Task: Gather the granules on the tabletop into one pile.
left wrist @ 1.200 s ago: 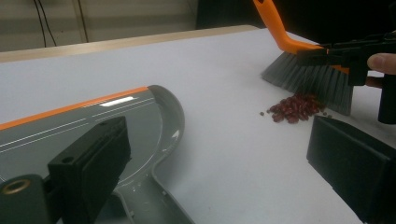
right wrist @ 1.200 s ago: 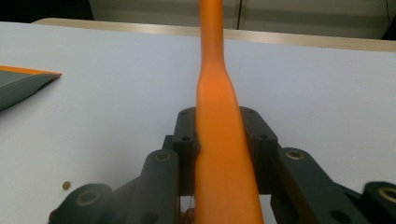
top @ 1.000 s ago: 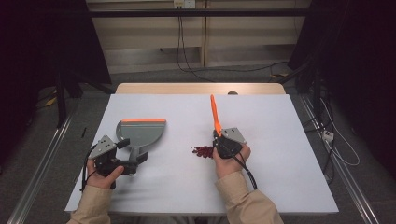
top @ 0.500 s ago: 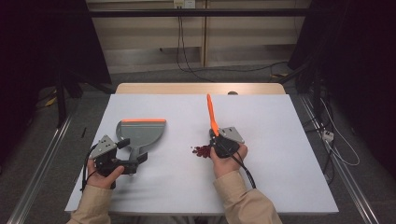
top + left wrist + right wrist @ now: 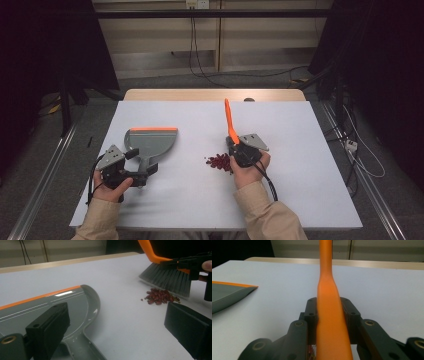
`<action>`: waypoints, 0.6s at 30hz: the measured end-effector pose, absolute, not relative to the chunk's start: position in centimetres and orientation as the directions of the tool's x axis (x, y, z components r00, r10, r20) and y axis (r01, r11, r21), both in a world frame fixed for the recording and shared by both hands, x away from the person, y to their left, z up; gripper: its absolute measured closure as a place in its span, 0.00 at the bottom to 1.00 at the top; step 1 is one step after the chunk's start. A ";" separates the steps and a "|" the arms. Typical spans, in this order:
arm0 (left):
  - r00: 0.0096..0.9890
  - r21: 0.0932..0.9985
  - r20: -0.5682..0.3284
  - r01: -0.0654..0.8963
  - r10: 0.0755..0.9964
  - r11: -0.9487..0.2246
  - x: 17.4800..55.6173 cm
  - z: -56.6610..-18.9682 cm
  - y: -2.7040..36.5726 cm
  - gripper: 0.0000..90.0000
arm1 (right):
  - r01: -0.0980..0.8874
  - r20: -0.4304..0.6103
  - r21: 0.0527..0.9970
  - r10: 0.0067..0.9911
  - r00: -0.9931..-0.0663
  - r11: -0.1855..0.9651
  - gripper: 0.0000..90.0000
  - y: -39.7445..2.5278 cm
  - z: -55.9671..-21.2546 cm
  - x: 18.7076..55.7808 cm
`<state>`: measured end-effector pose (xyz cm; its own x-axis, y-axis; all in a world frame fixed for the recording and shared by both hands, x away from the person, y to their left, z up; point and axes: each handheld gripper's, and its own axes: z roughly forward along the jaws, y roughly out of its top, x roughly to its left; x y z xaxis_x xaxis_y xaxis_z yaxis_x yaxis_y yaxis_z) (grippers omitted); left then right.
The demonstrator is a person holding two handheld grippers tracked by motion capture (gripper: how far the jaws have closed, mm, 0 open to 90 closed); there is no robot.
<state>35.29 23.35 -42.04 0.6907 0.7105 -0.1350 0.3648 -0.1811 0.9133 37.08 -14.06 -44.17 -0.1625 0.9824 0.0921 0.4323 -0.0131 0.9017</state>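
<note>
My left gripper has its jaws spread wide at the dustpan's handle, gripping nothing, unmoved over the last second. At three o'clock from the pan, my right gripper, clenched on the orange brush, has slid left against the red beans, so I judge the sweep toward the pan has begun.

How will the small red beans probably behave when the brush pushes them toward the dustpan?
The red beans lie loose in a small heap, so they would probably scatter rather than move as one. They look rounded and smooth on the bare table, so some may roll. The brush has soft-looking bristles that may bend and let a few slip past.
</note>
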 end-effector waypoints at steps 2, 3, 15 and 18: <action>0.690 0.913 -0.135 0.366 0.711 -0.182 35.3 -42.1 23.4 0.07 | 0.435 0.106 0.900 0.980 -0.171 -0.021 0.79 -14.5 -44.0 37.0; 0.691 0.913 -0.135 0.366 0.710 -0.182 35.3 -42.1 23.3 0.07 | 0.432 0.108 0.902 0.978 -0.180 -0.020 0.79 -14.8 -43.8 37.0; 0.687 0.912 -0.135 0.368 0.714 -0.182 35.4 -42.1 23.4 0.07 | 0.421 0.152 0.906 0.967 -0.204 -0.053 0.79 -16.1 -42.8 36.8; 0.688 0.911 -0.135 0.370 0.713 -0.184 35.4 -42.1 23.3 0.07 | 0.409 0.165 0.911 0.958 -0.235 -0.057 0.79 -15.1 -42.2 36.7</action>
<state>35.40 23.33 -42.11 0.6876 0.7134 -0.1351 0.3696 -0.1838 0.9108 36.70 -15.15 -42.19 -0.2346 0.9580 0.1648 0.4088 -0.0566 0.9109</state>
